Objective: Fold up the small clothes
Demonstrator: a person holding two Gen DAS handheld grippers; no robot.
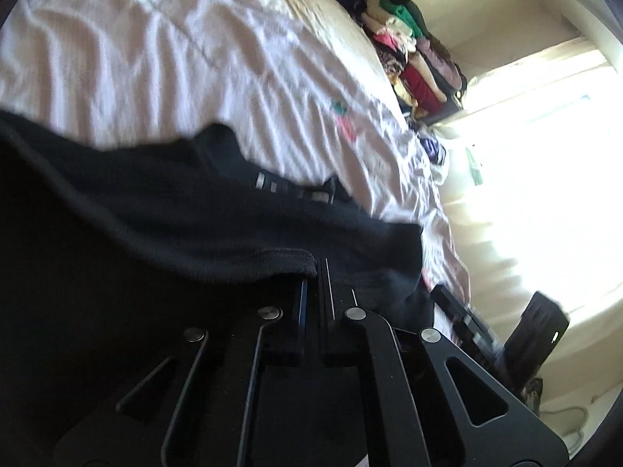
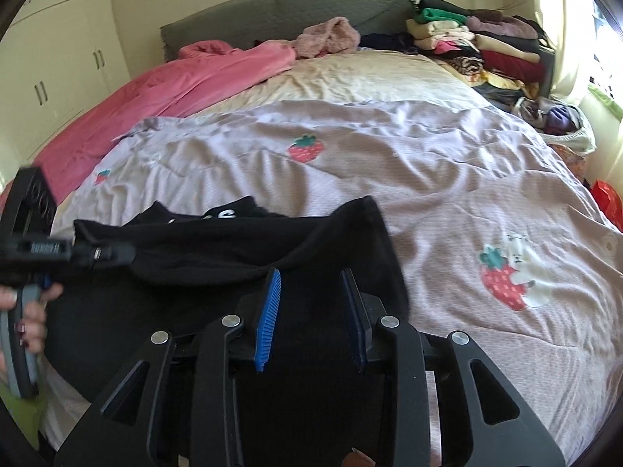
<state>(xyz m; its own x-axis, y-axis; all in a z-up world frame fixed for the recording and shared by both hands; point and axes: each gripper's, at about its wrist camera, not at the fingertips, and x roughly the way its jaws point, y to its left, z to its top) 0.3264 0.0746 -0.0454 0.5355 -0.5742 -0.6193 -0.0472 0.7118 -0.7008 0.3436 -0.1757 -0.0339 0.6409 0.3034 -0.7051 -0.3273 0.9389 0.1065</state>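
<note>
1. Black knit garment with white lettering (image 2: 218, 249) spread flat near the foot edge of the bed, on the pale lilac strawberry-print quilt (image 2: 447, 194); one hemmed corner folded over and pointing toward the middle of the bed; lettering partly hidden by the fold.
2. Left gripper (image 1: 315, 272), black with metal rivets, closed fully, fingers together on the hemmed edge of the black garment; cloth draped over the fingertips in the left wrist view, much blurred.
3. Same left gripper seen from the right wrist view at the left side edge of the bed, reaching into the garment's edge; bare hand (image 2: 29, 311) with dark-painted nails wrapped round its grey handle.
4. Right gripper (image 2: 311, 311), black with blue ribbed pads (image 2: 268, 323), fingers parted above the black cloth; nothing pinched between them; whether the tips touch the cloth: cannot tell.
5. Beyond the quilt toward the head of the bed: cream sheet (image 2: 350, 74); pink blanket (image 2: 175, 85) along the left side edge; fluffy dusty-pink garment (image 2: 331, 37) against the grey padded headboard (image 2: 280, 11).
6. Tall stack of folded clothes in mixed colours (image 2: 479, 39) at the right head corner of the bed; bright window light beside it.
</note>
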